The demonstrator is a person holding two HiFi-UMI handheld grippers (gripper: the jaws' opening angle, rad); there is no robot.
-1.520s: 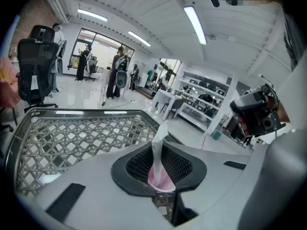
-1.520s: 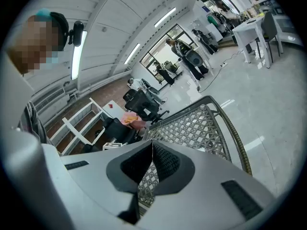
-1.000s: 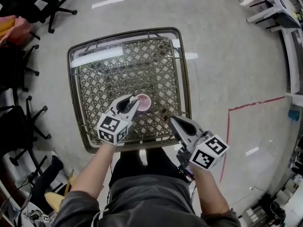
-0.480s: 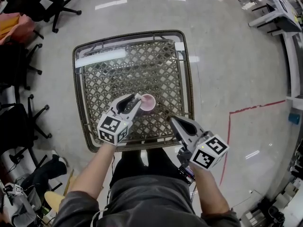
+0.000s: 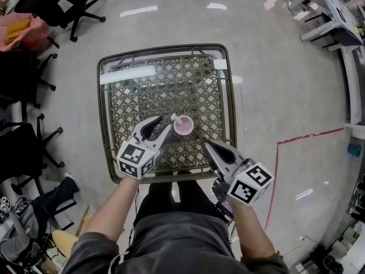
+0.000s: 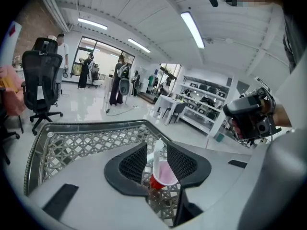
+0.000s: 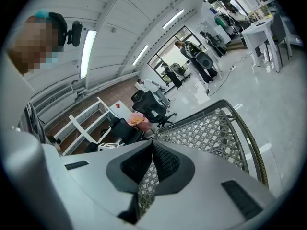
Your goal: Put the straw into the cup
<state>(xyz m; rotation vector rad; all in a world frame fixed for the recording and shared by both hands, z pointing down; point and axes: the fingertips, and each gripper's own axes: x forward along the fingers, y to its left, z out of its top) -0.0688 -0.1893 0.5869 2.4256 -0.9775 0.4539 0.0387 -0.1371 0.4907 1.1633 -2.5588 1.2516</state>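
Left gripper (image 5: 164,124): we are seeing its jaws wide, pads off the straw (image 6: 157,158) | straw: it is standing inside the pink cup (image 5: 184,126) on the lattice table (image 5: 165,79) | step: we are judging a straight pull-back best, clearing the rim | right gripper (image 5: 209,145): jaws together, empty | hidden: straw's lower end.

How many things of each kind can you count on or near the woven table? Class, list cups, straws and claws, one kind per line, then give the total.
Cup: 1
Straw: 1
Claws: 2 (left claw, right claw)
Total: 4
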